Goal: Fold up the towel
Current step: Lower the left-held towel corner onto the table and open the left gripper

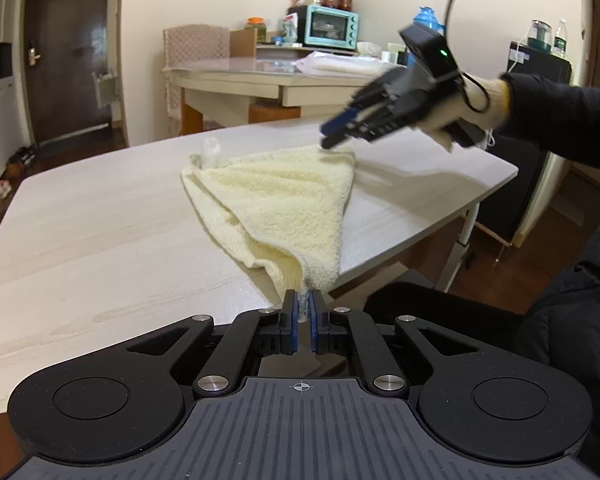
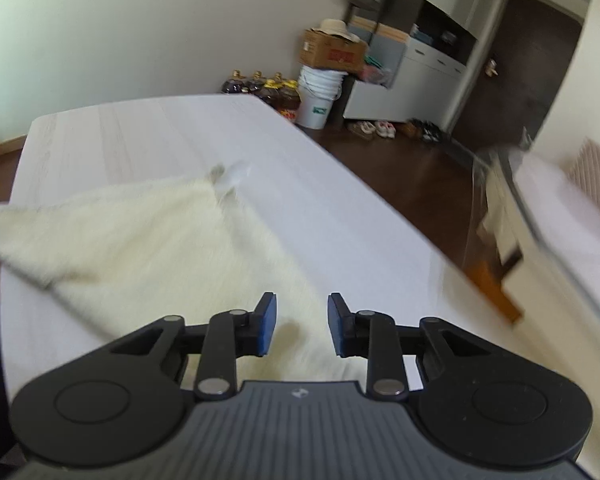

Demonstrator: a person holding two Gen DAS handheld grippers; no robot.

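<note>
The towel (image 1: 276,196) is a pale cream terry cloth, lying on the light wood-grain table (image 1: 100,220) in a rough triangle, doubled over itself with a thick rolled fold running along its left edge. Its widest side sits toward twelve o'clock on the tabletop, and it narrows to a point at six o'clock, where it lifts off the surface. That point is pinched in the left gripper (image 1: 304,312), whose blue-padded fingers (image 1: 290,320) are pressed nearly together with only the cloth between them. At about two o'clock from the towel's centre, the right gripper (image 1: 334,134) hangs over the far right corner of the cloth, angled downward, held by a white-gloved hand (image 1: 472,108) on a dark-sleeved arm reaching in from three o'clock. From its own camera the right gripper (image 2: 302,320) has its fingers spread well apart, with blurred towel (image 2: 140,240) showing through the gap below them.
</note>
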